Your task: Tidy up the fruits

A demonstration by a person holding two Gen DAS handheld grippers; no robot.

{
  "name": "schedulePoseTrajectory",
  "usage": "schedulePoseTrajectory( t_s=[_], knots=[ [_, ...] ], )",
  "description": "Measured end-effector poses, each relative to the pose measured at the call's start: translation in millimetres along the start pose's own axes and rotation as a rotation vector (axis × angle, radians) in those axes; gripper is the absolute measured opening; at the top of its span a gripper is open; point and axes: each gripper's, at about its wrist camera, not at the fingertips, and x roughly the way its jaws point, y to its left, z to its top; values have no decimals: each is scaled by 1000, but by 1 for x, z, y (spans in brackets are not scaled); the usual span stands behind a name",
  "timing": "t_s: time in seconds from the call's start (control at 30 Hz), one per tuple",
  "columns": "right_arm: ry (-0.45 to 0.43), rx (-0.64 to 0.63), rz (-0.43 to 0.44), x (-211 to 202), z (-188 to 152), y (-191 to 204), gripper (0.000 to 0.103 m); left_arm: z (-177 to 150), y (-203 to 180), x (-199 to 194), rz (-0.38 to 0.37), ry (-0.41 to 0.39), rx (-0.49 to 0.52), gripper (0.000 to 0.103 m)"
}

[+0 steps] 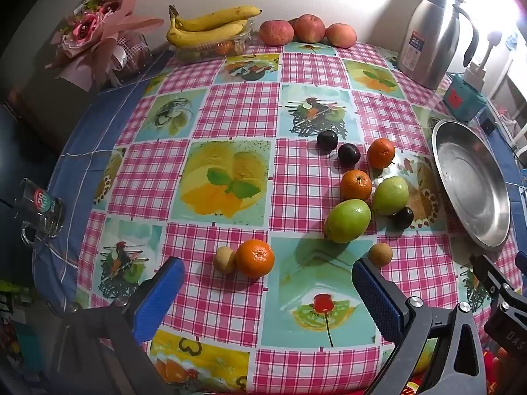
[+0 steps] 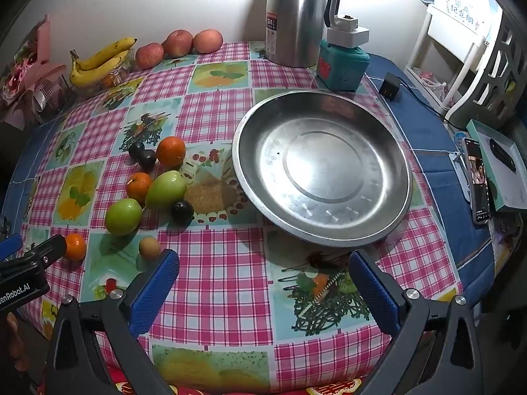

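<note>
Loose fruit lies on the checked tablecloth: three oranges, one nearest me (image 1: 255, 258), two green fruits (image 1: 347, 220) (image 1: 390, 195), three dark plums (image 1: 327, 141), and two small tan fruits (image 1: 224, 259) (image 1: 380, 254). An empty steel dish (image 2: 321, 168) stands to their right; its rim shows in the left wrist view (image 1: 467, 181). My left gripper (image 1: 266, 279) is open and empty, just short of the near orange. My right gripper (image 2: 263, 273) is open and empty in front of the dish, with a tan fruit (image 2: 149, 247) by its left finger.
Bananas (image 1: 210, 26) on a clear container and three apples (image 1: 308, 29) sit at the back by the wall. A steel thermos (image 2: 294, 16), a teal box (image 2: 342, 65), a phone (image 2: 477, 181) and a glass mug (image 1: 38, 210) stand around the table's edges.
</note>
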Motion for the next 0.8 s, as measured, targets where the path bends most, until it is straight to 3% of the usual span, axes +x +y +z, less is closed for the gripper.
schedulePoseTrajectory(
  t_s=[0.33, 0.8],
  knots=[
    [5, -9, 2, 1, 0, 2, 102, -2, -12, -5, 2, 0, 0, 103],
    [6, -18, 8, 1, -1, 4, 102, -1, 1, 4, -5, 10, -7, 103]
  ],
)
